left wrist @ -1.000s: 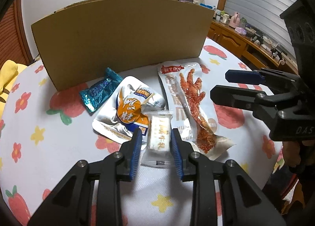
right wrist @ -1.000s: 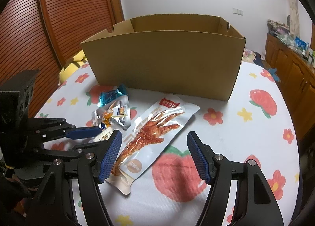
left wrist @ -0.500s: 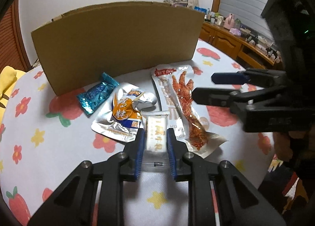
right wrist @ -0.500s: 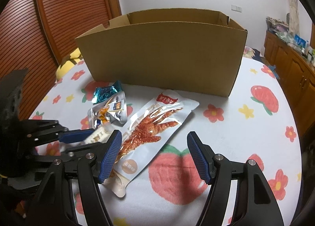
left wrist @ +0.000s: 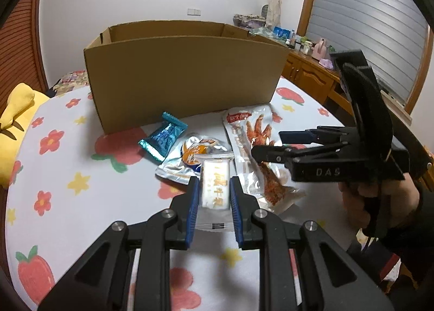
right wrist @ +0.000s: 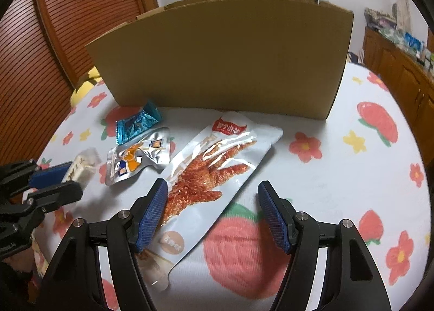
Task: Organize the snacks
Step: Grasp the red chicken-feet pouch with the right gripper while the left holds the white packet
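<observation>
My left gripper (left wrist: 214, 197) is shut on a small white wrapped snack bar (left wrist: 215, 185), lifted a little off the table; the same white snack bar (right wrist: 81, 166) shows between its fingers in the right wrist view. My right gripper (right wrist: 213, 212) stands open, its jaws astride the lower part of the long chicken-foot packet (right wrist: 211, 172), pads not touching it. The chicken-foot packet (left wrist: 257, 148) lies flat. A silver and orange pouch (right wrist: 138, 155) and a teal wrapped sweet (right wrist: 137, 124) lie to its left. Behind them stands an open cardboard box (left wrist: 184, 72).
The round table wears a white cloth with strawberries and flowers (right wrist: 352, 175). A yellow cushion (left wrist: 16, 121) sits off its left edge. A wooden sideboard with small items (left wrist: 312, 67) runs along the right wall. A person's hand (left wrist: 379, 202) holds the right gripper.
My left gripper closed on the white snack bar and raised it slightly, pulling back so the box's inside shows. My right gripper sank closer over the chicken-foot packet, still open.
</observation>
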`<state>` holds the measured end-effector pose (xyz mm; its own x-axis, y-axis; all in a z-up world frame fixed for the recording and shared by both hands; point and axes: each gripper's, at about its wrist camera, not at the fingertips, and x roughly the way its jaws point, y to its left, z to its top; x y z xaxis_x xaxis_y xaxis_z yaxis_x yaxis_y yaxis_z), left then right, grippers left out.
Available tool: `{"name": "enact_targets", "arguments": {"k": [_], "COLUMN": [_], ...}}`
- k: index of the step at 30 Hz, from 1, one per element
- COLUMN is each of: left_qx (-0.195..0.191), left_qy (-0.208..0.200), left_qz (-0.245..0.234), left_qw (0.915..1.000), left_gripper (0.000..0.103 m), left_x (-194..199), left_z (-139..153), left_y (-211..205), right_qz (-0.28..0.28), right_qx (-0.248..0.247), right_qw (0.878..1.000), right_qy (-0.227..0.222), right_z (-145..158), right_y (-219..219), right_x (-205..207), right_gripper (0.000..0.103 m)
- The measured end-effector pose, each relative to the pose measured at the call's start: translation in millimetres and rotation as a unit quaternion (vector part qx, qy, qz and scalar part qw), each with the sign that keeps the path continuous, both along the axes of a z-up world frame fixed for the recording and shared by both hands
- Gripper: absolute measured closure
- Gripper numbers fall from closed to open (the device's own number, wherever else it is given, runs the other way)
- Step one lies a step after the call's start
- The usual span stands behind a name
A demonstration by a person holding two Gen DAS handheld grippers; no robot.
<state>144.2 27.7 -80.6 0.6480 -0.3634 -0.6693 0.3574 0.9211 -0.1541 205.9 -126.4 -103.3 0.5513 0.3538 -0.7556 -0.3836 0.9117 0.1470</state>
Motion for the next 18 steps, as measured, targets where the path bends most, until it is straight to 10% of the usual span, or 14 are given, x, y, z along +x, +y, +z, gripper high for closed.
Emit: {"name": "enact_targets", "arguments": {"k": [18], "left_qx": [-0.013], "left_qy": [0.006], "left_qz": [0.012], "left_qw": [0.9998], "left_gripper": [0.083], "left_x": [0], "left_z": [-5], "left_y": [8], "right_qz": [0.029], "right_qx": [-0.074], "right_qw": [0.996], "right_qy": [-0.027], "right_z": [-6], "right_y": [32], "right_x": [-1], "right_gripper": [0.040]}}
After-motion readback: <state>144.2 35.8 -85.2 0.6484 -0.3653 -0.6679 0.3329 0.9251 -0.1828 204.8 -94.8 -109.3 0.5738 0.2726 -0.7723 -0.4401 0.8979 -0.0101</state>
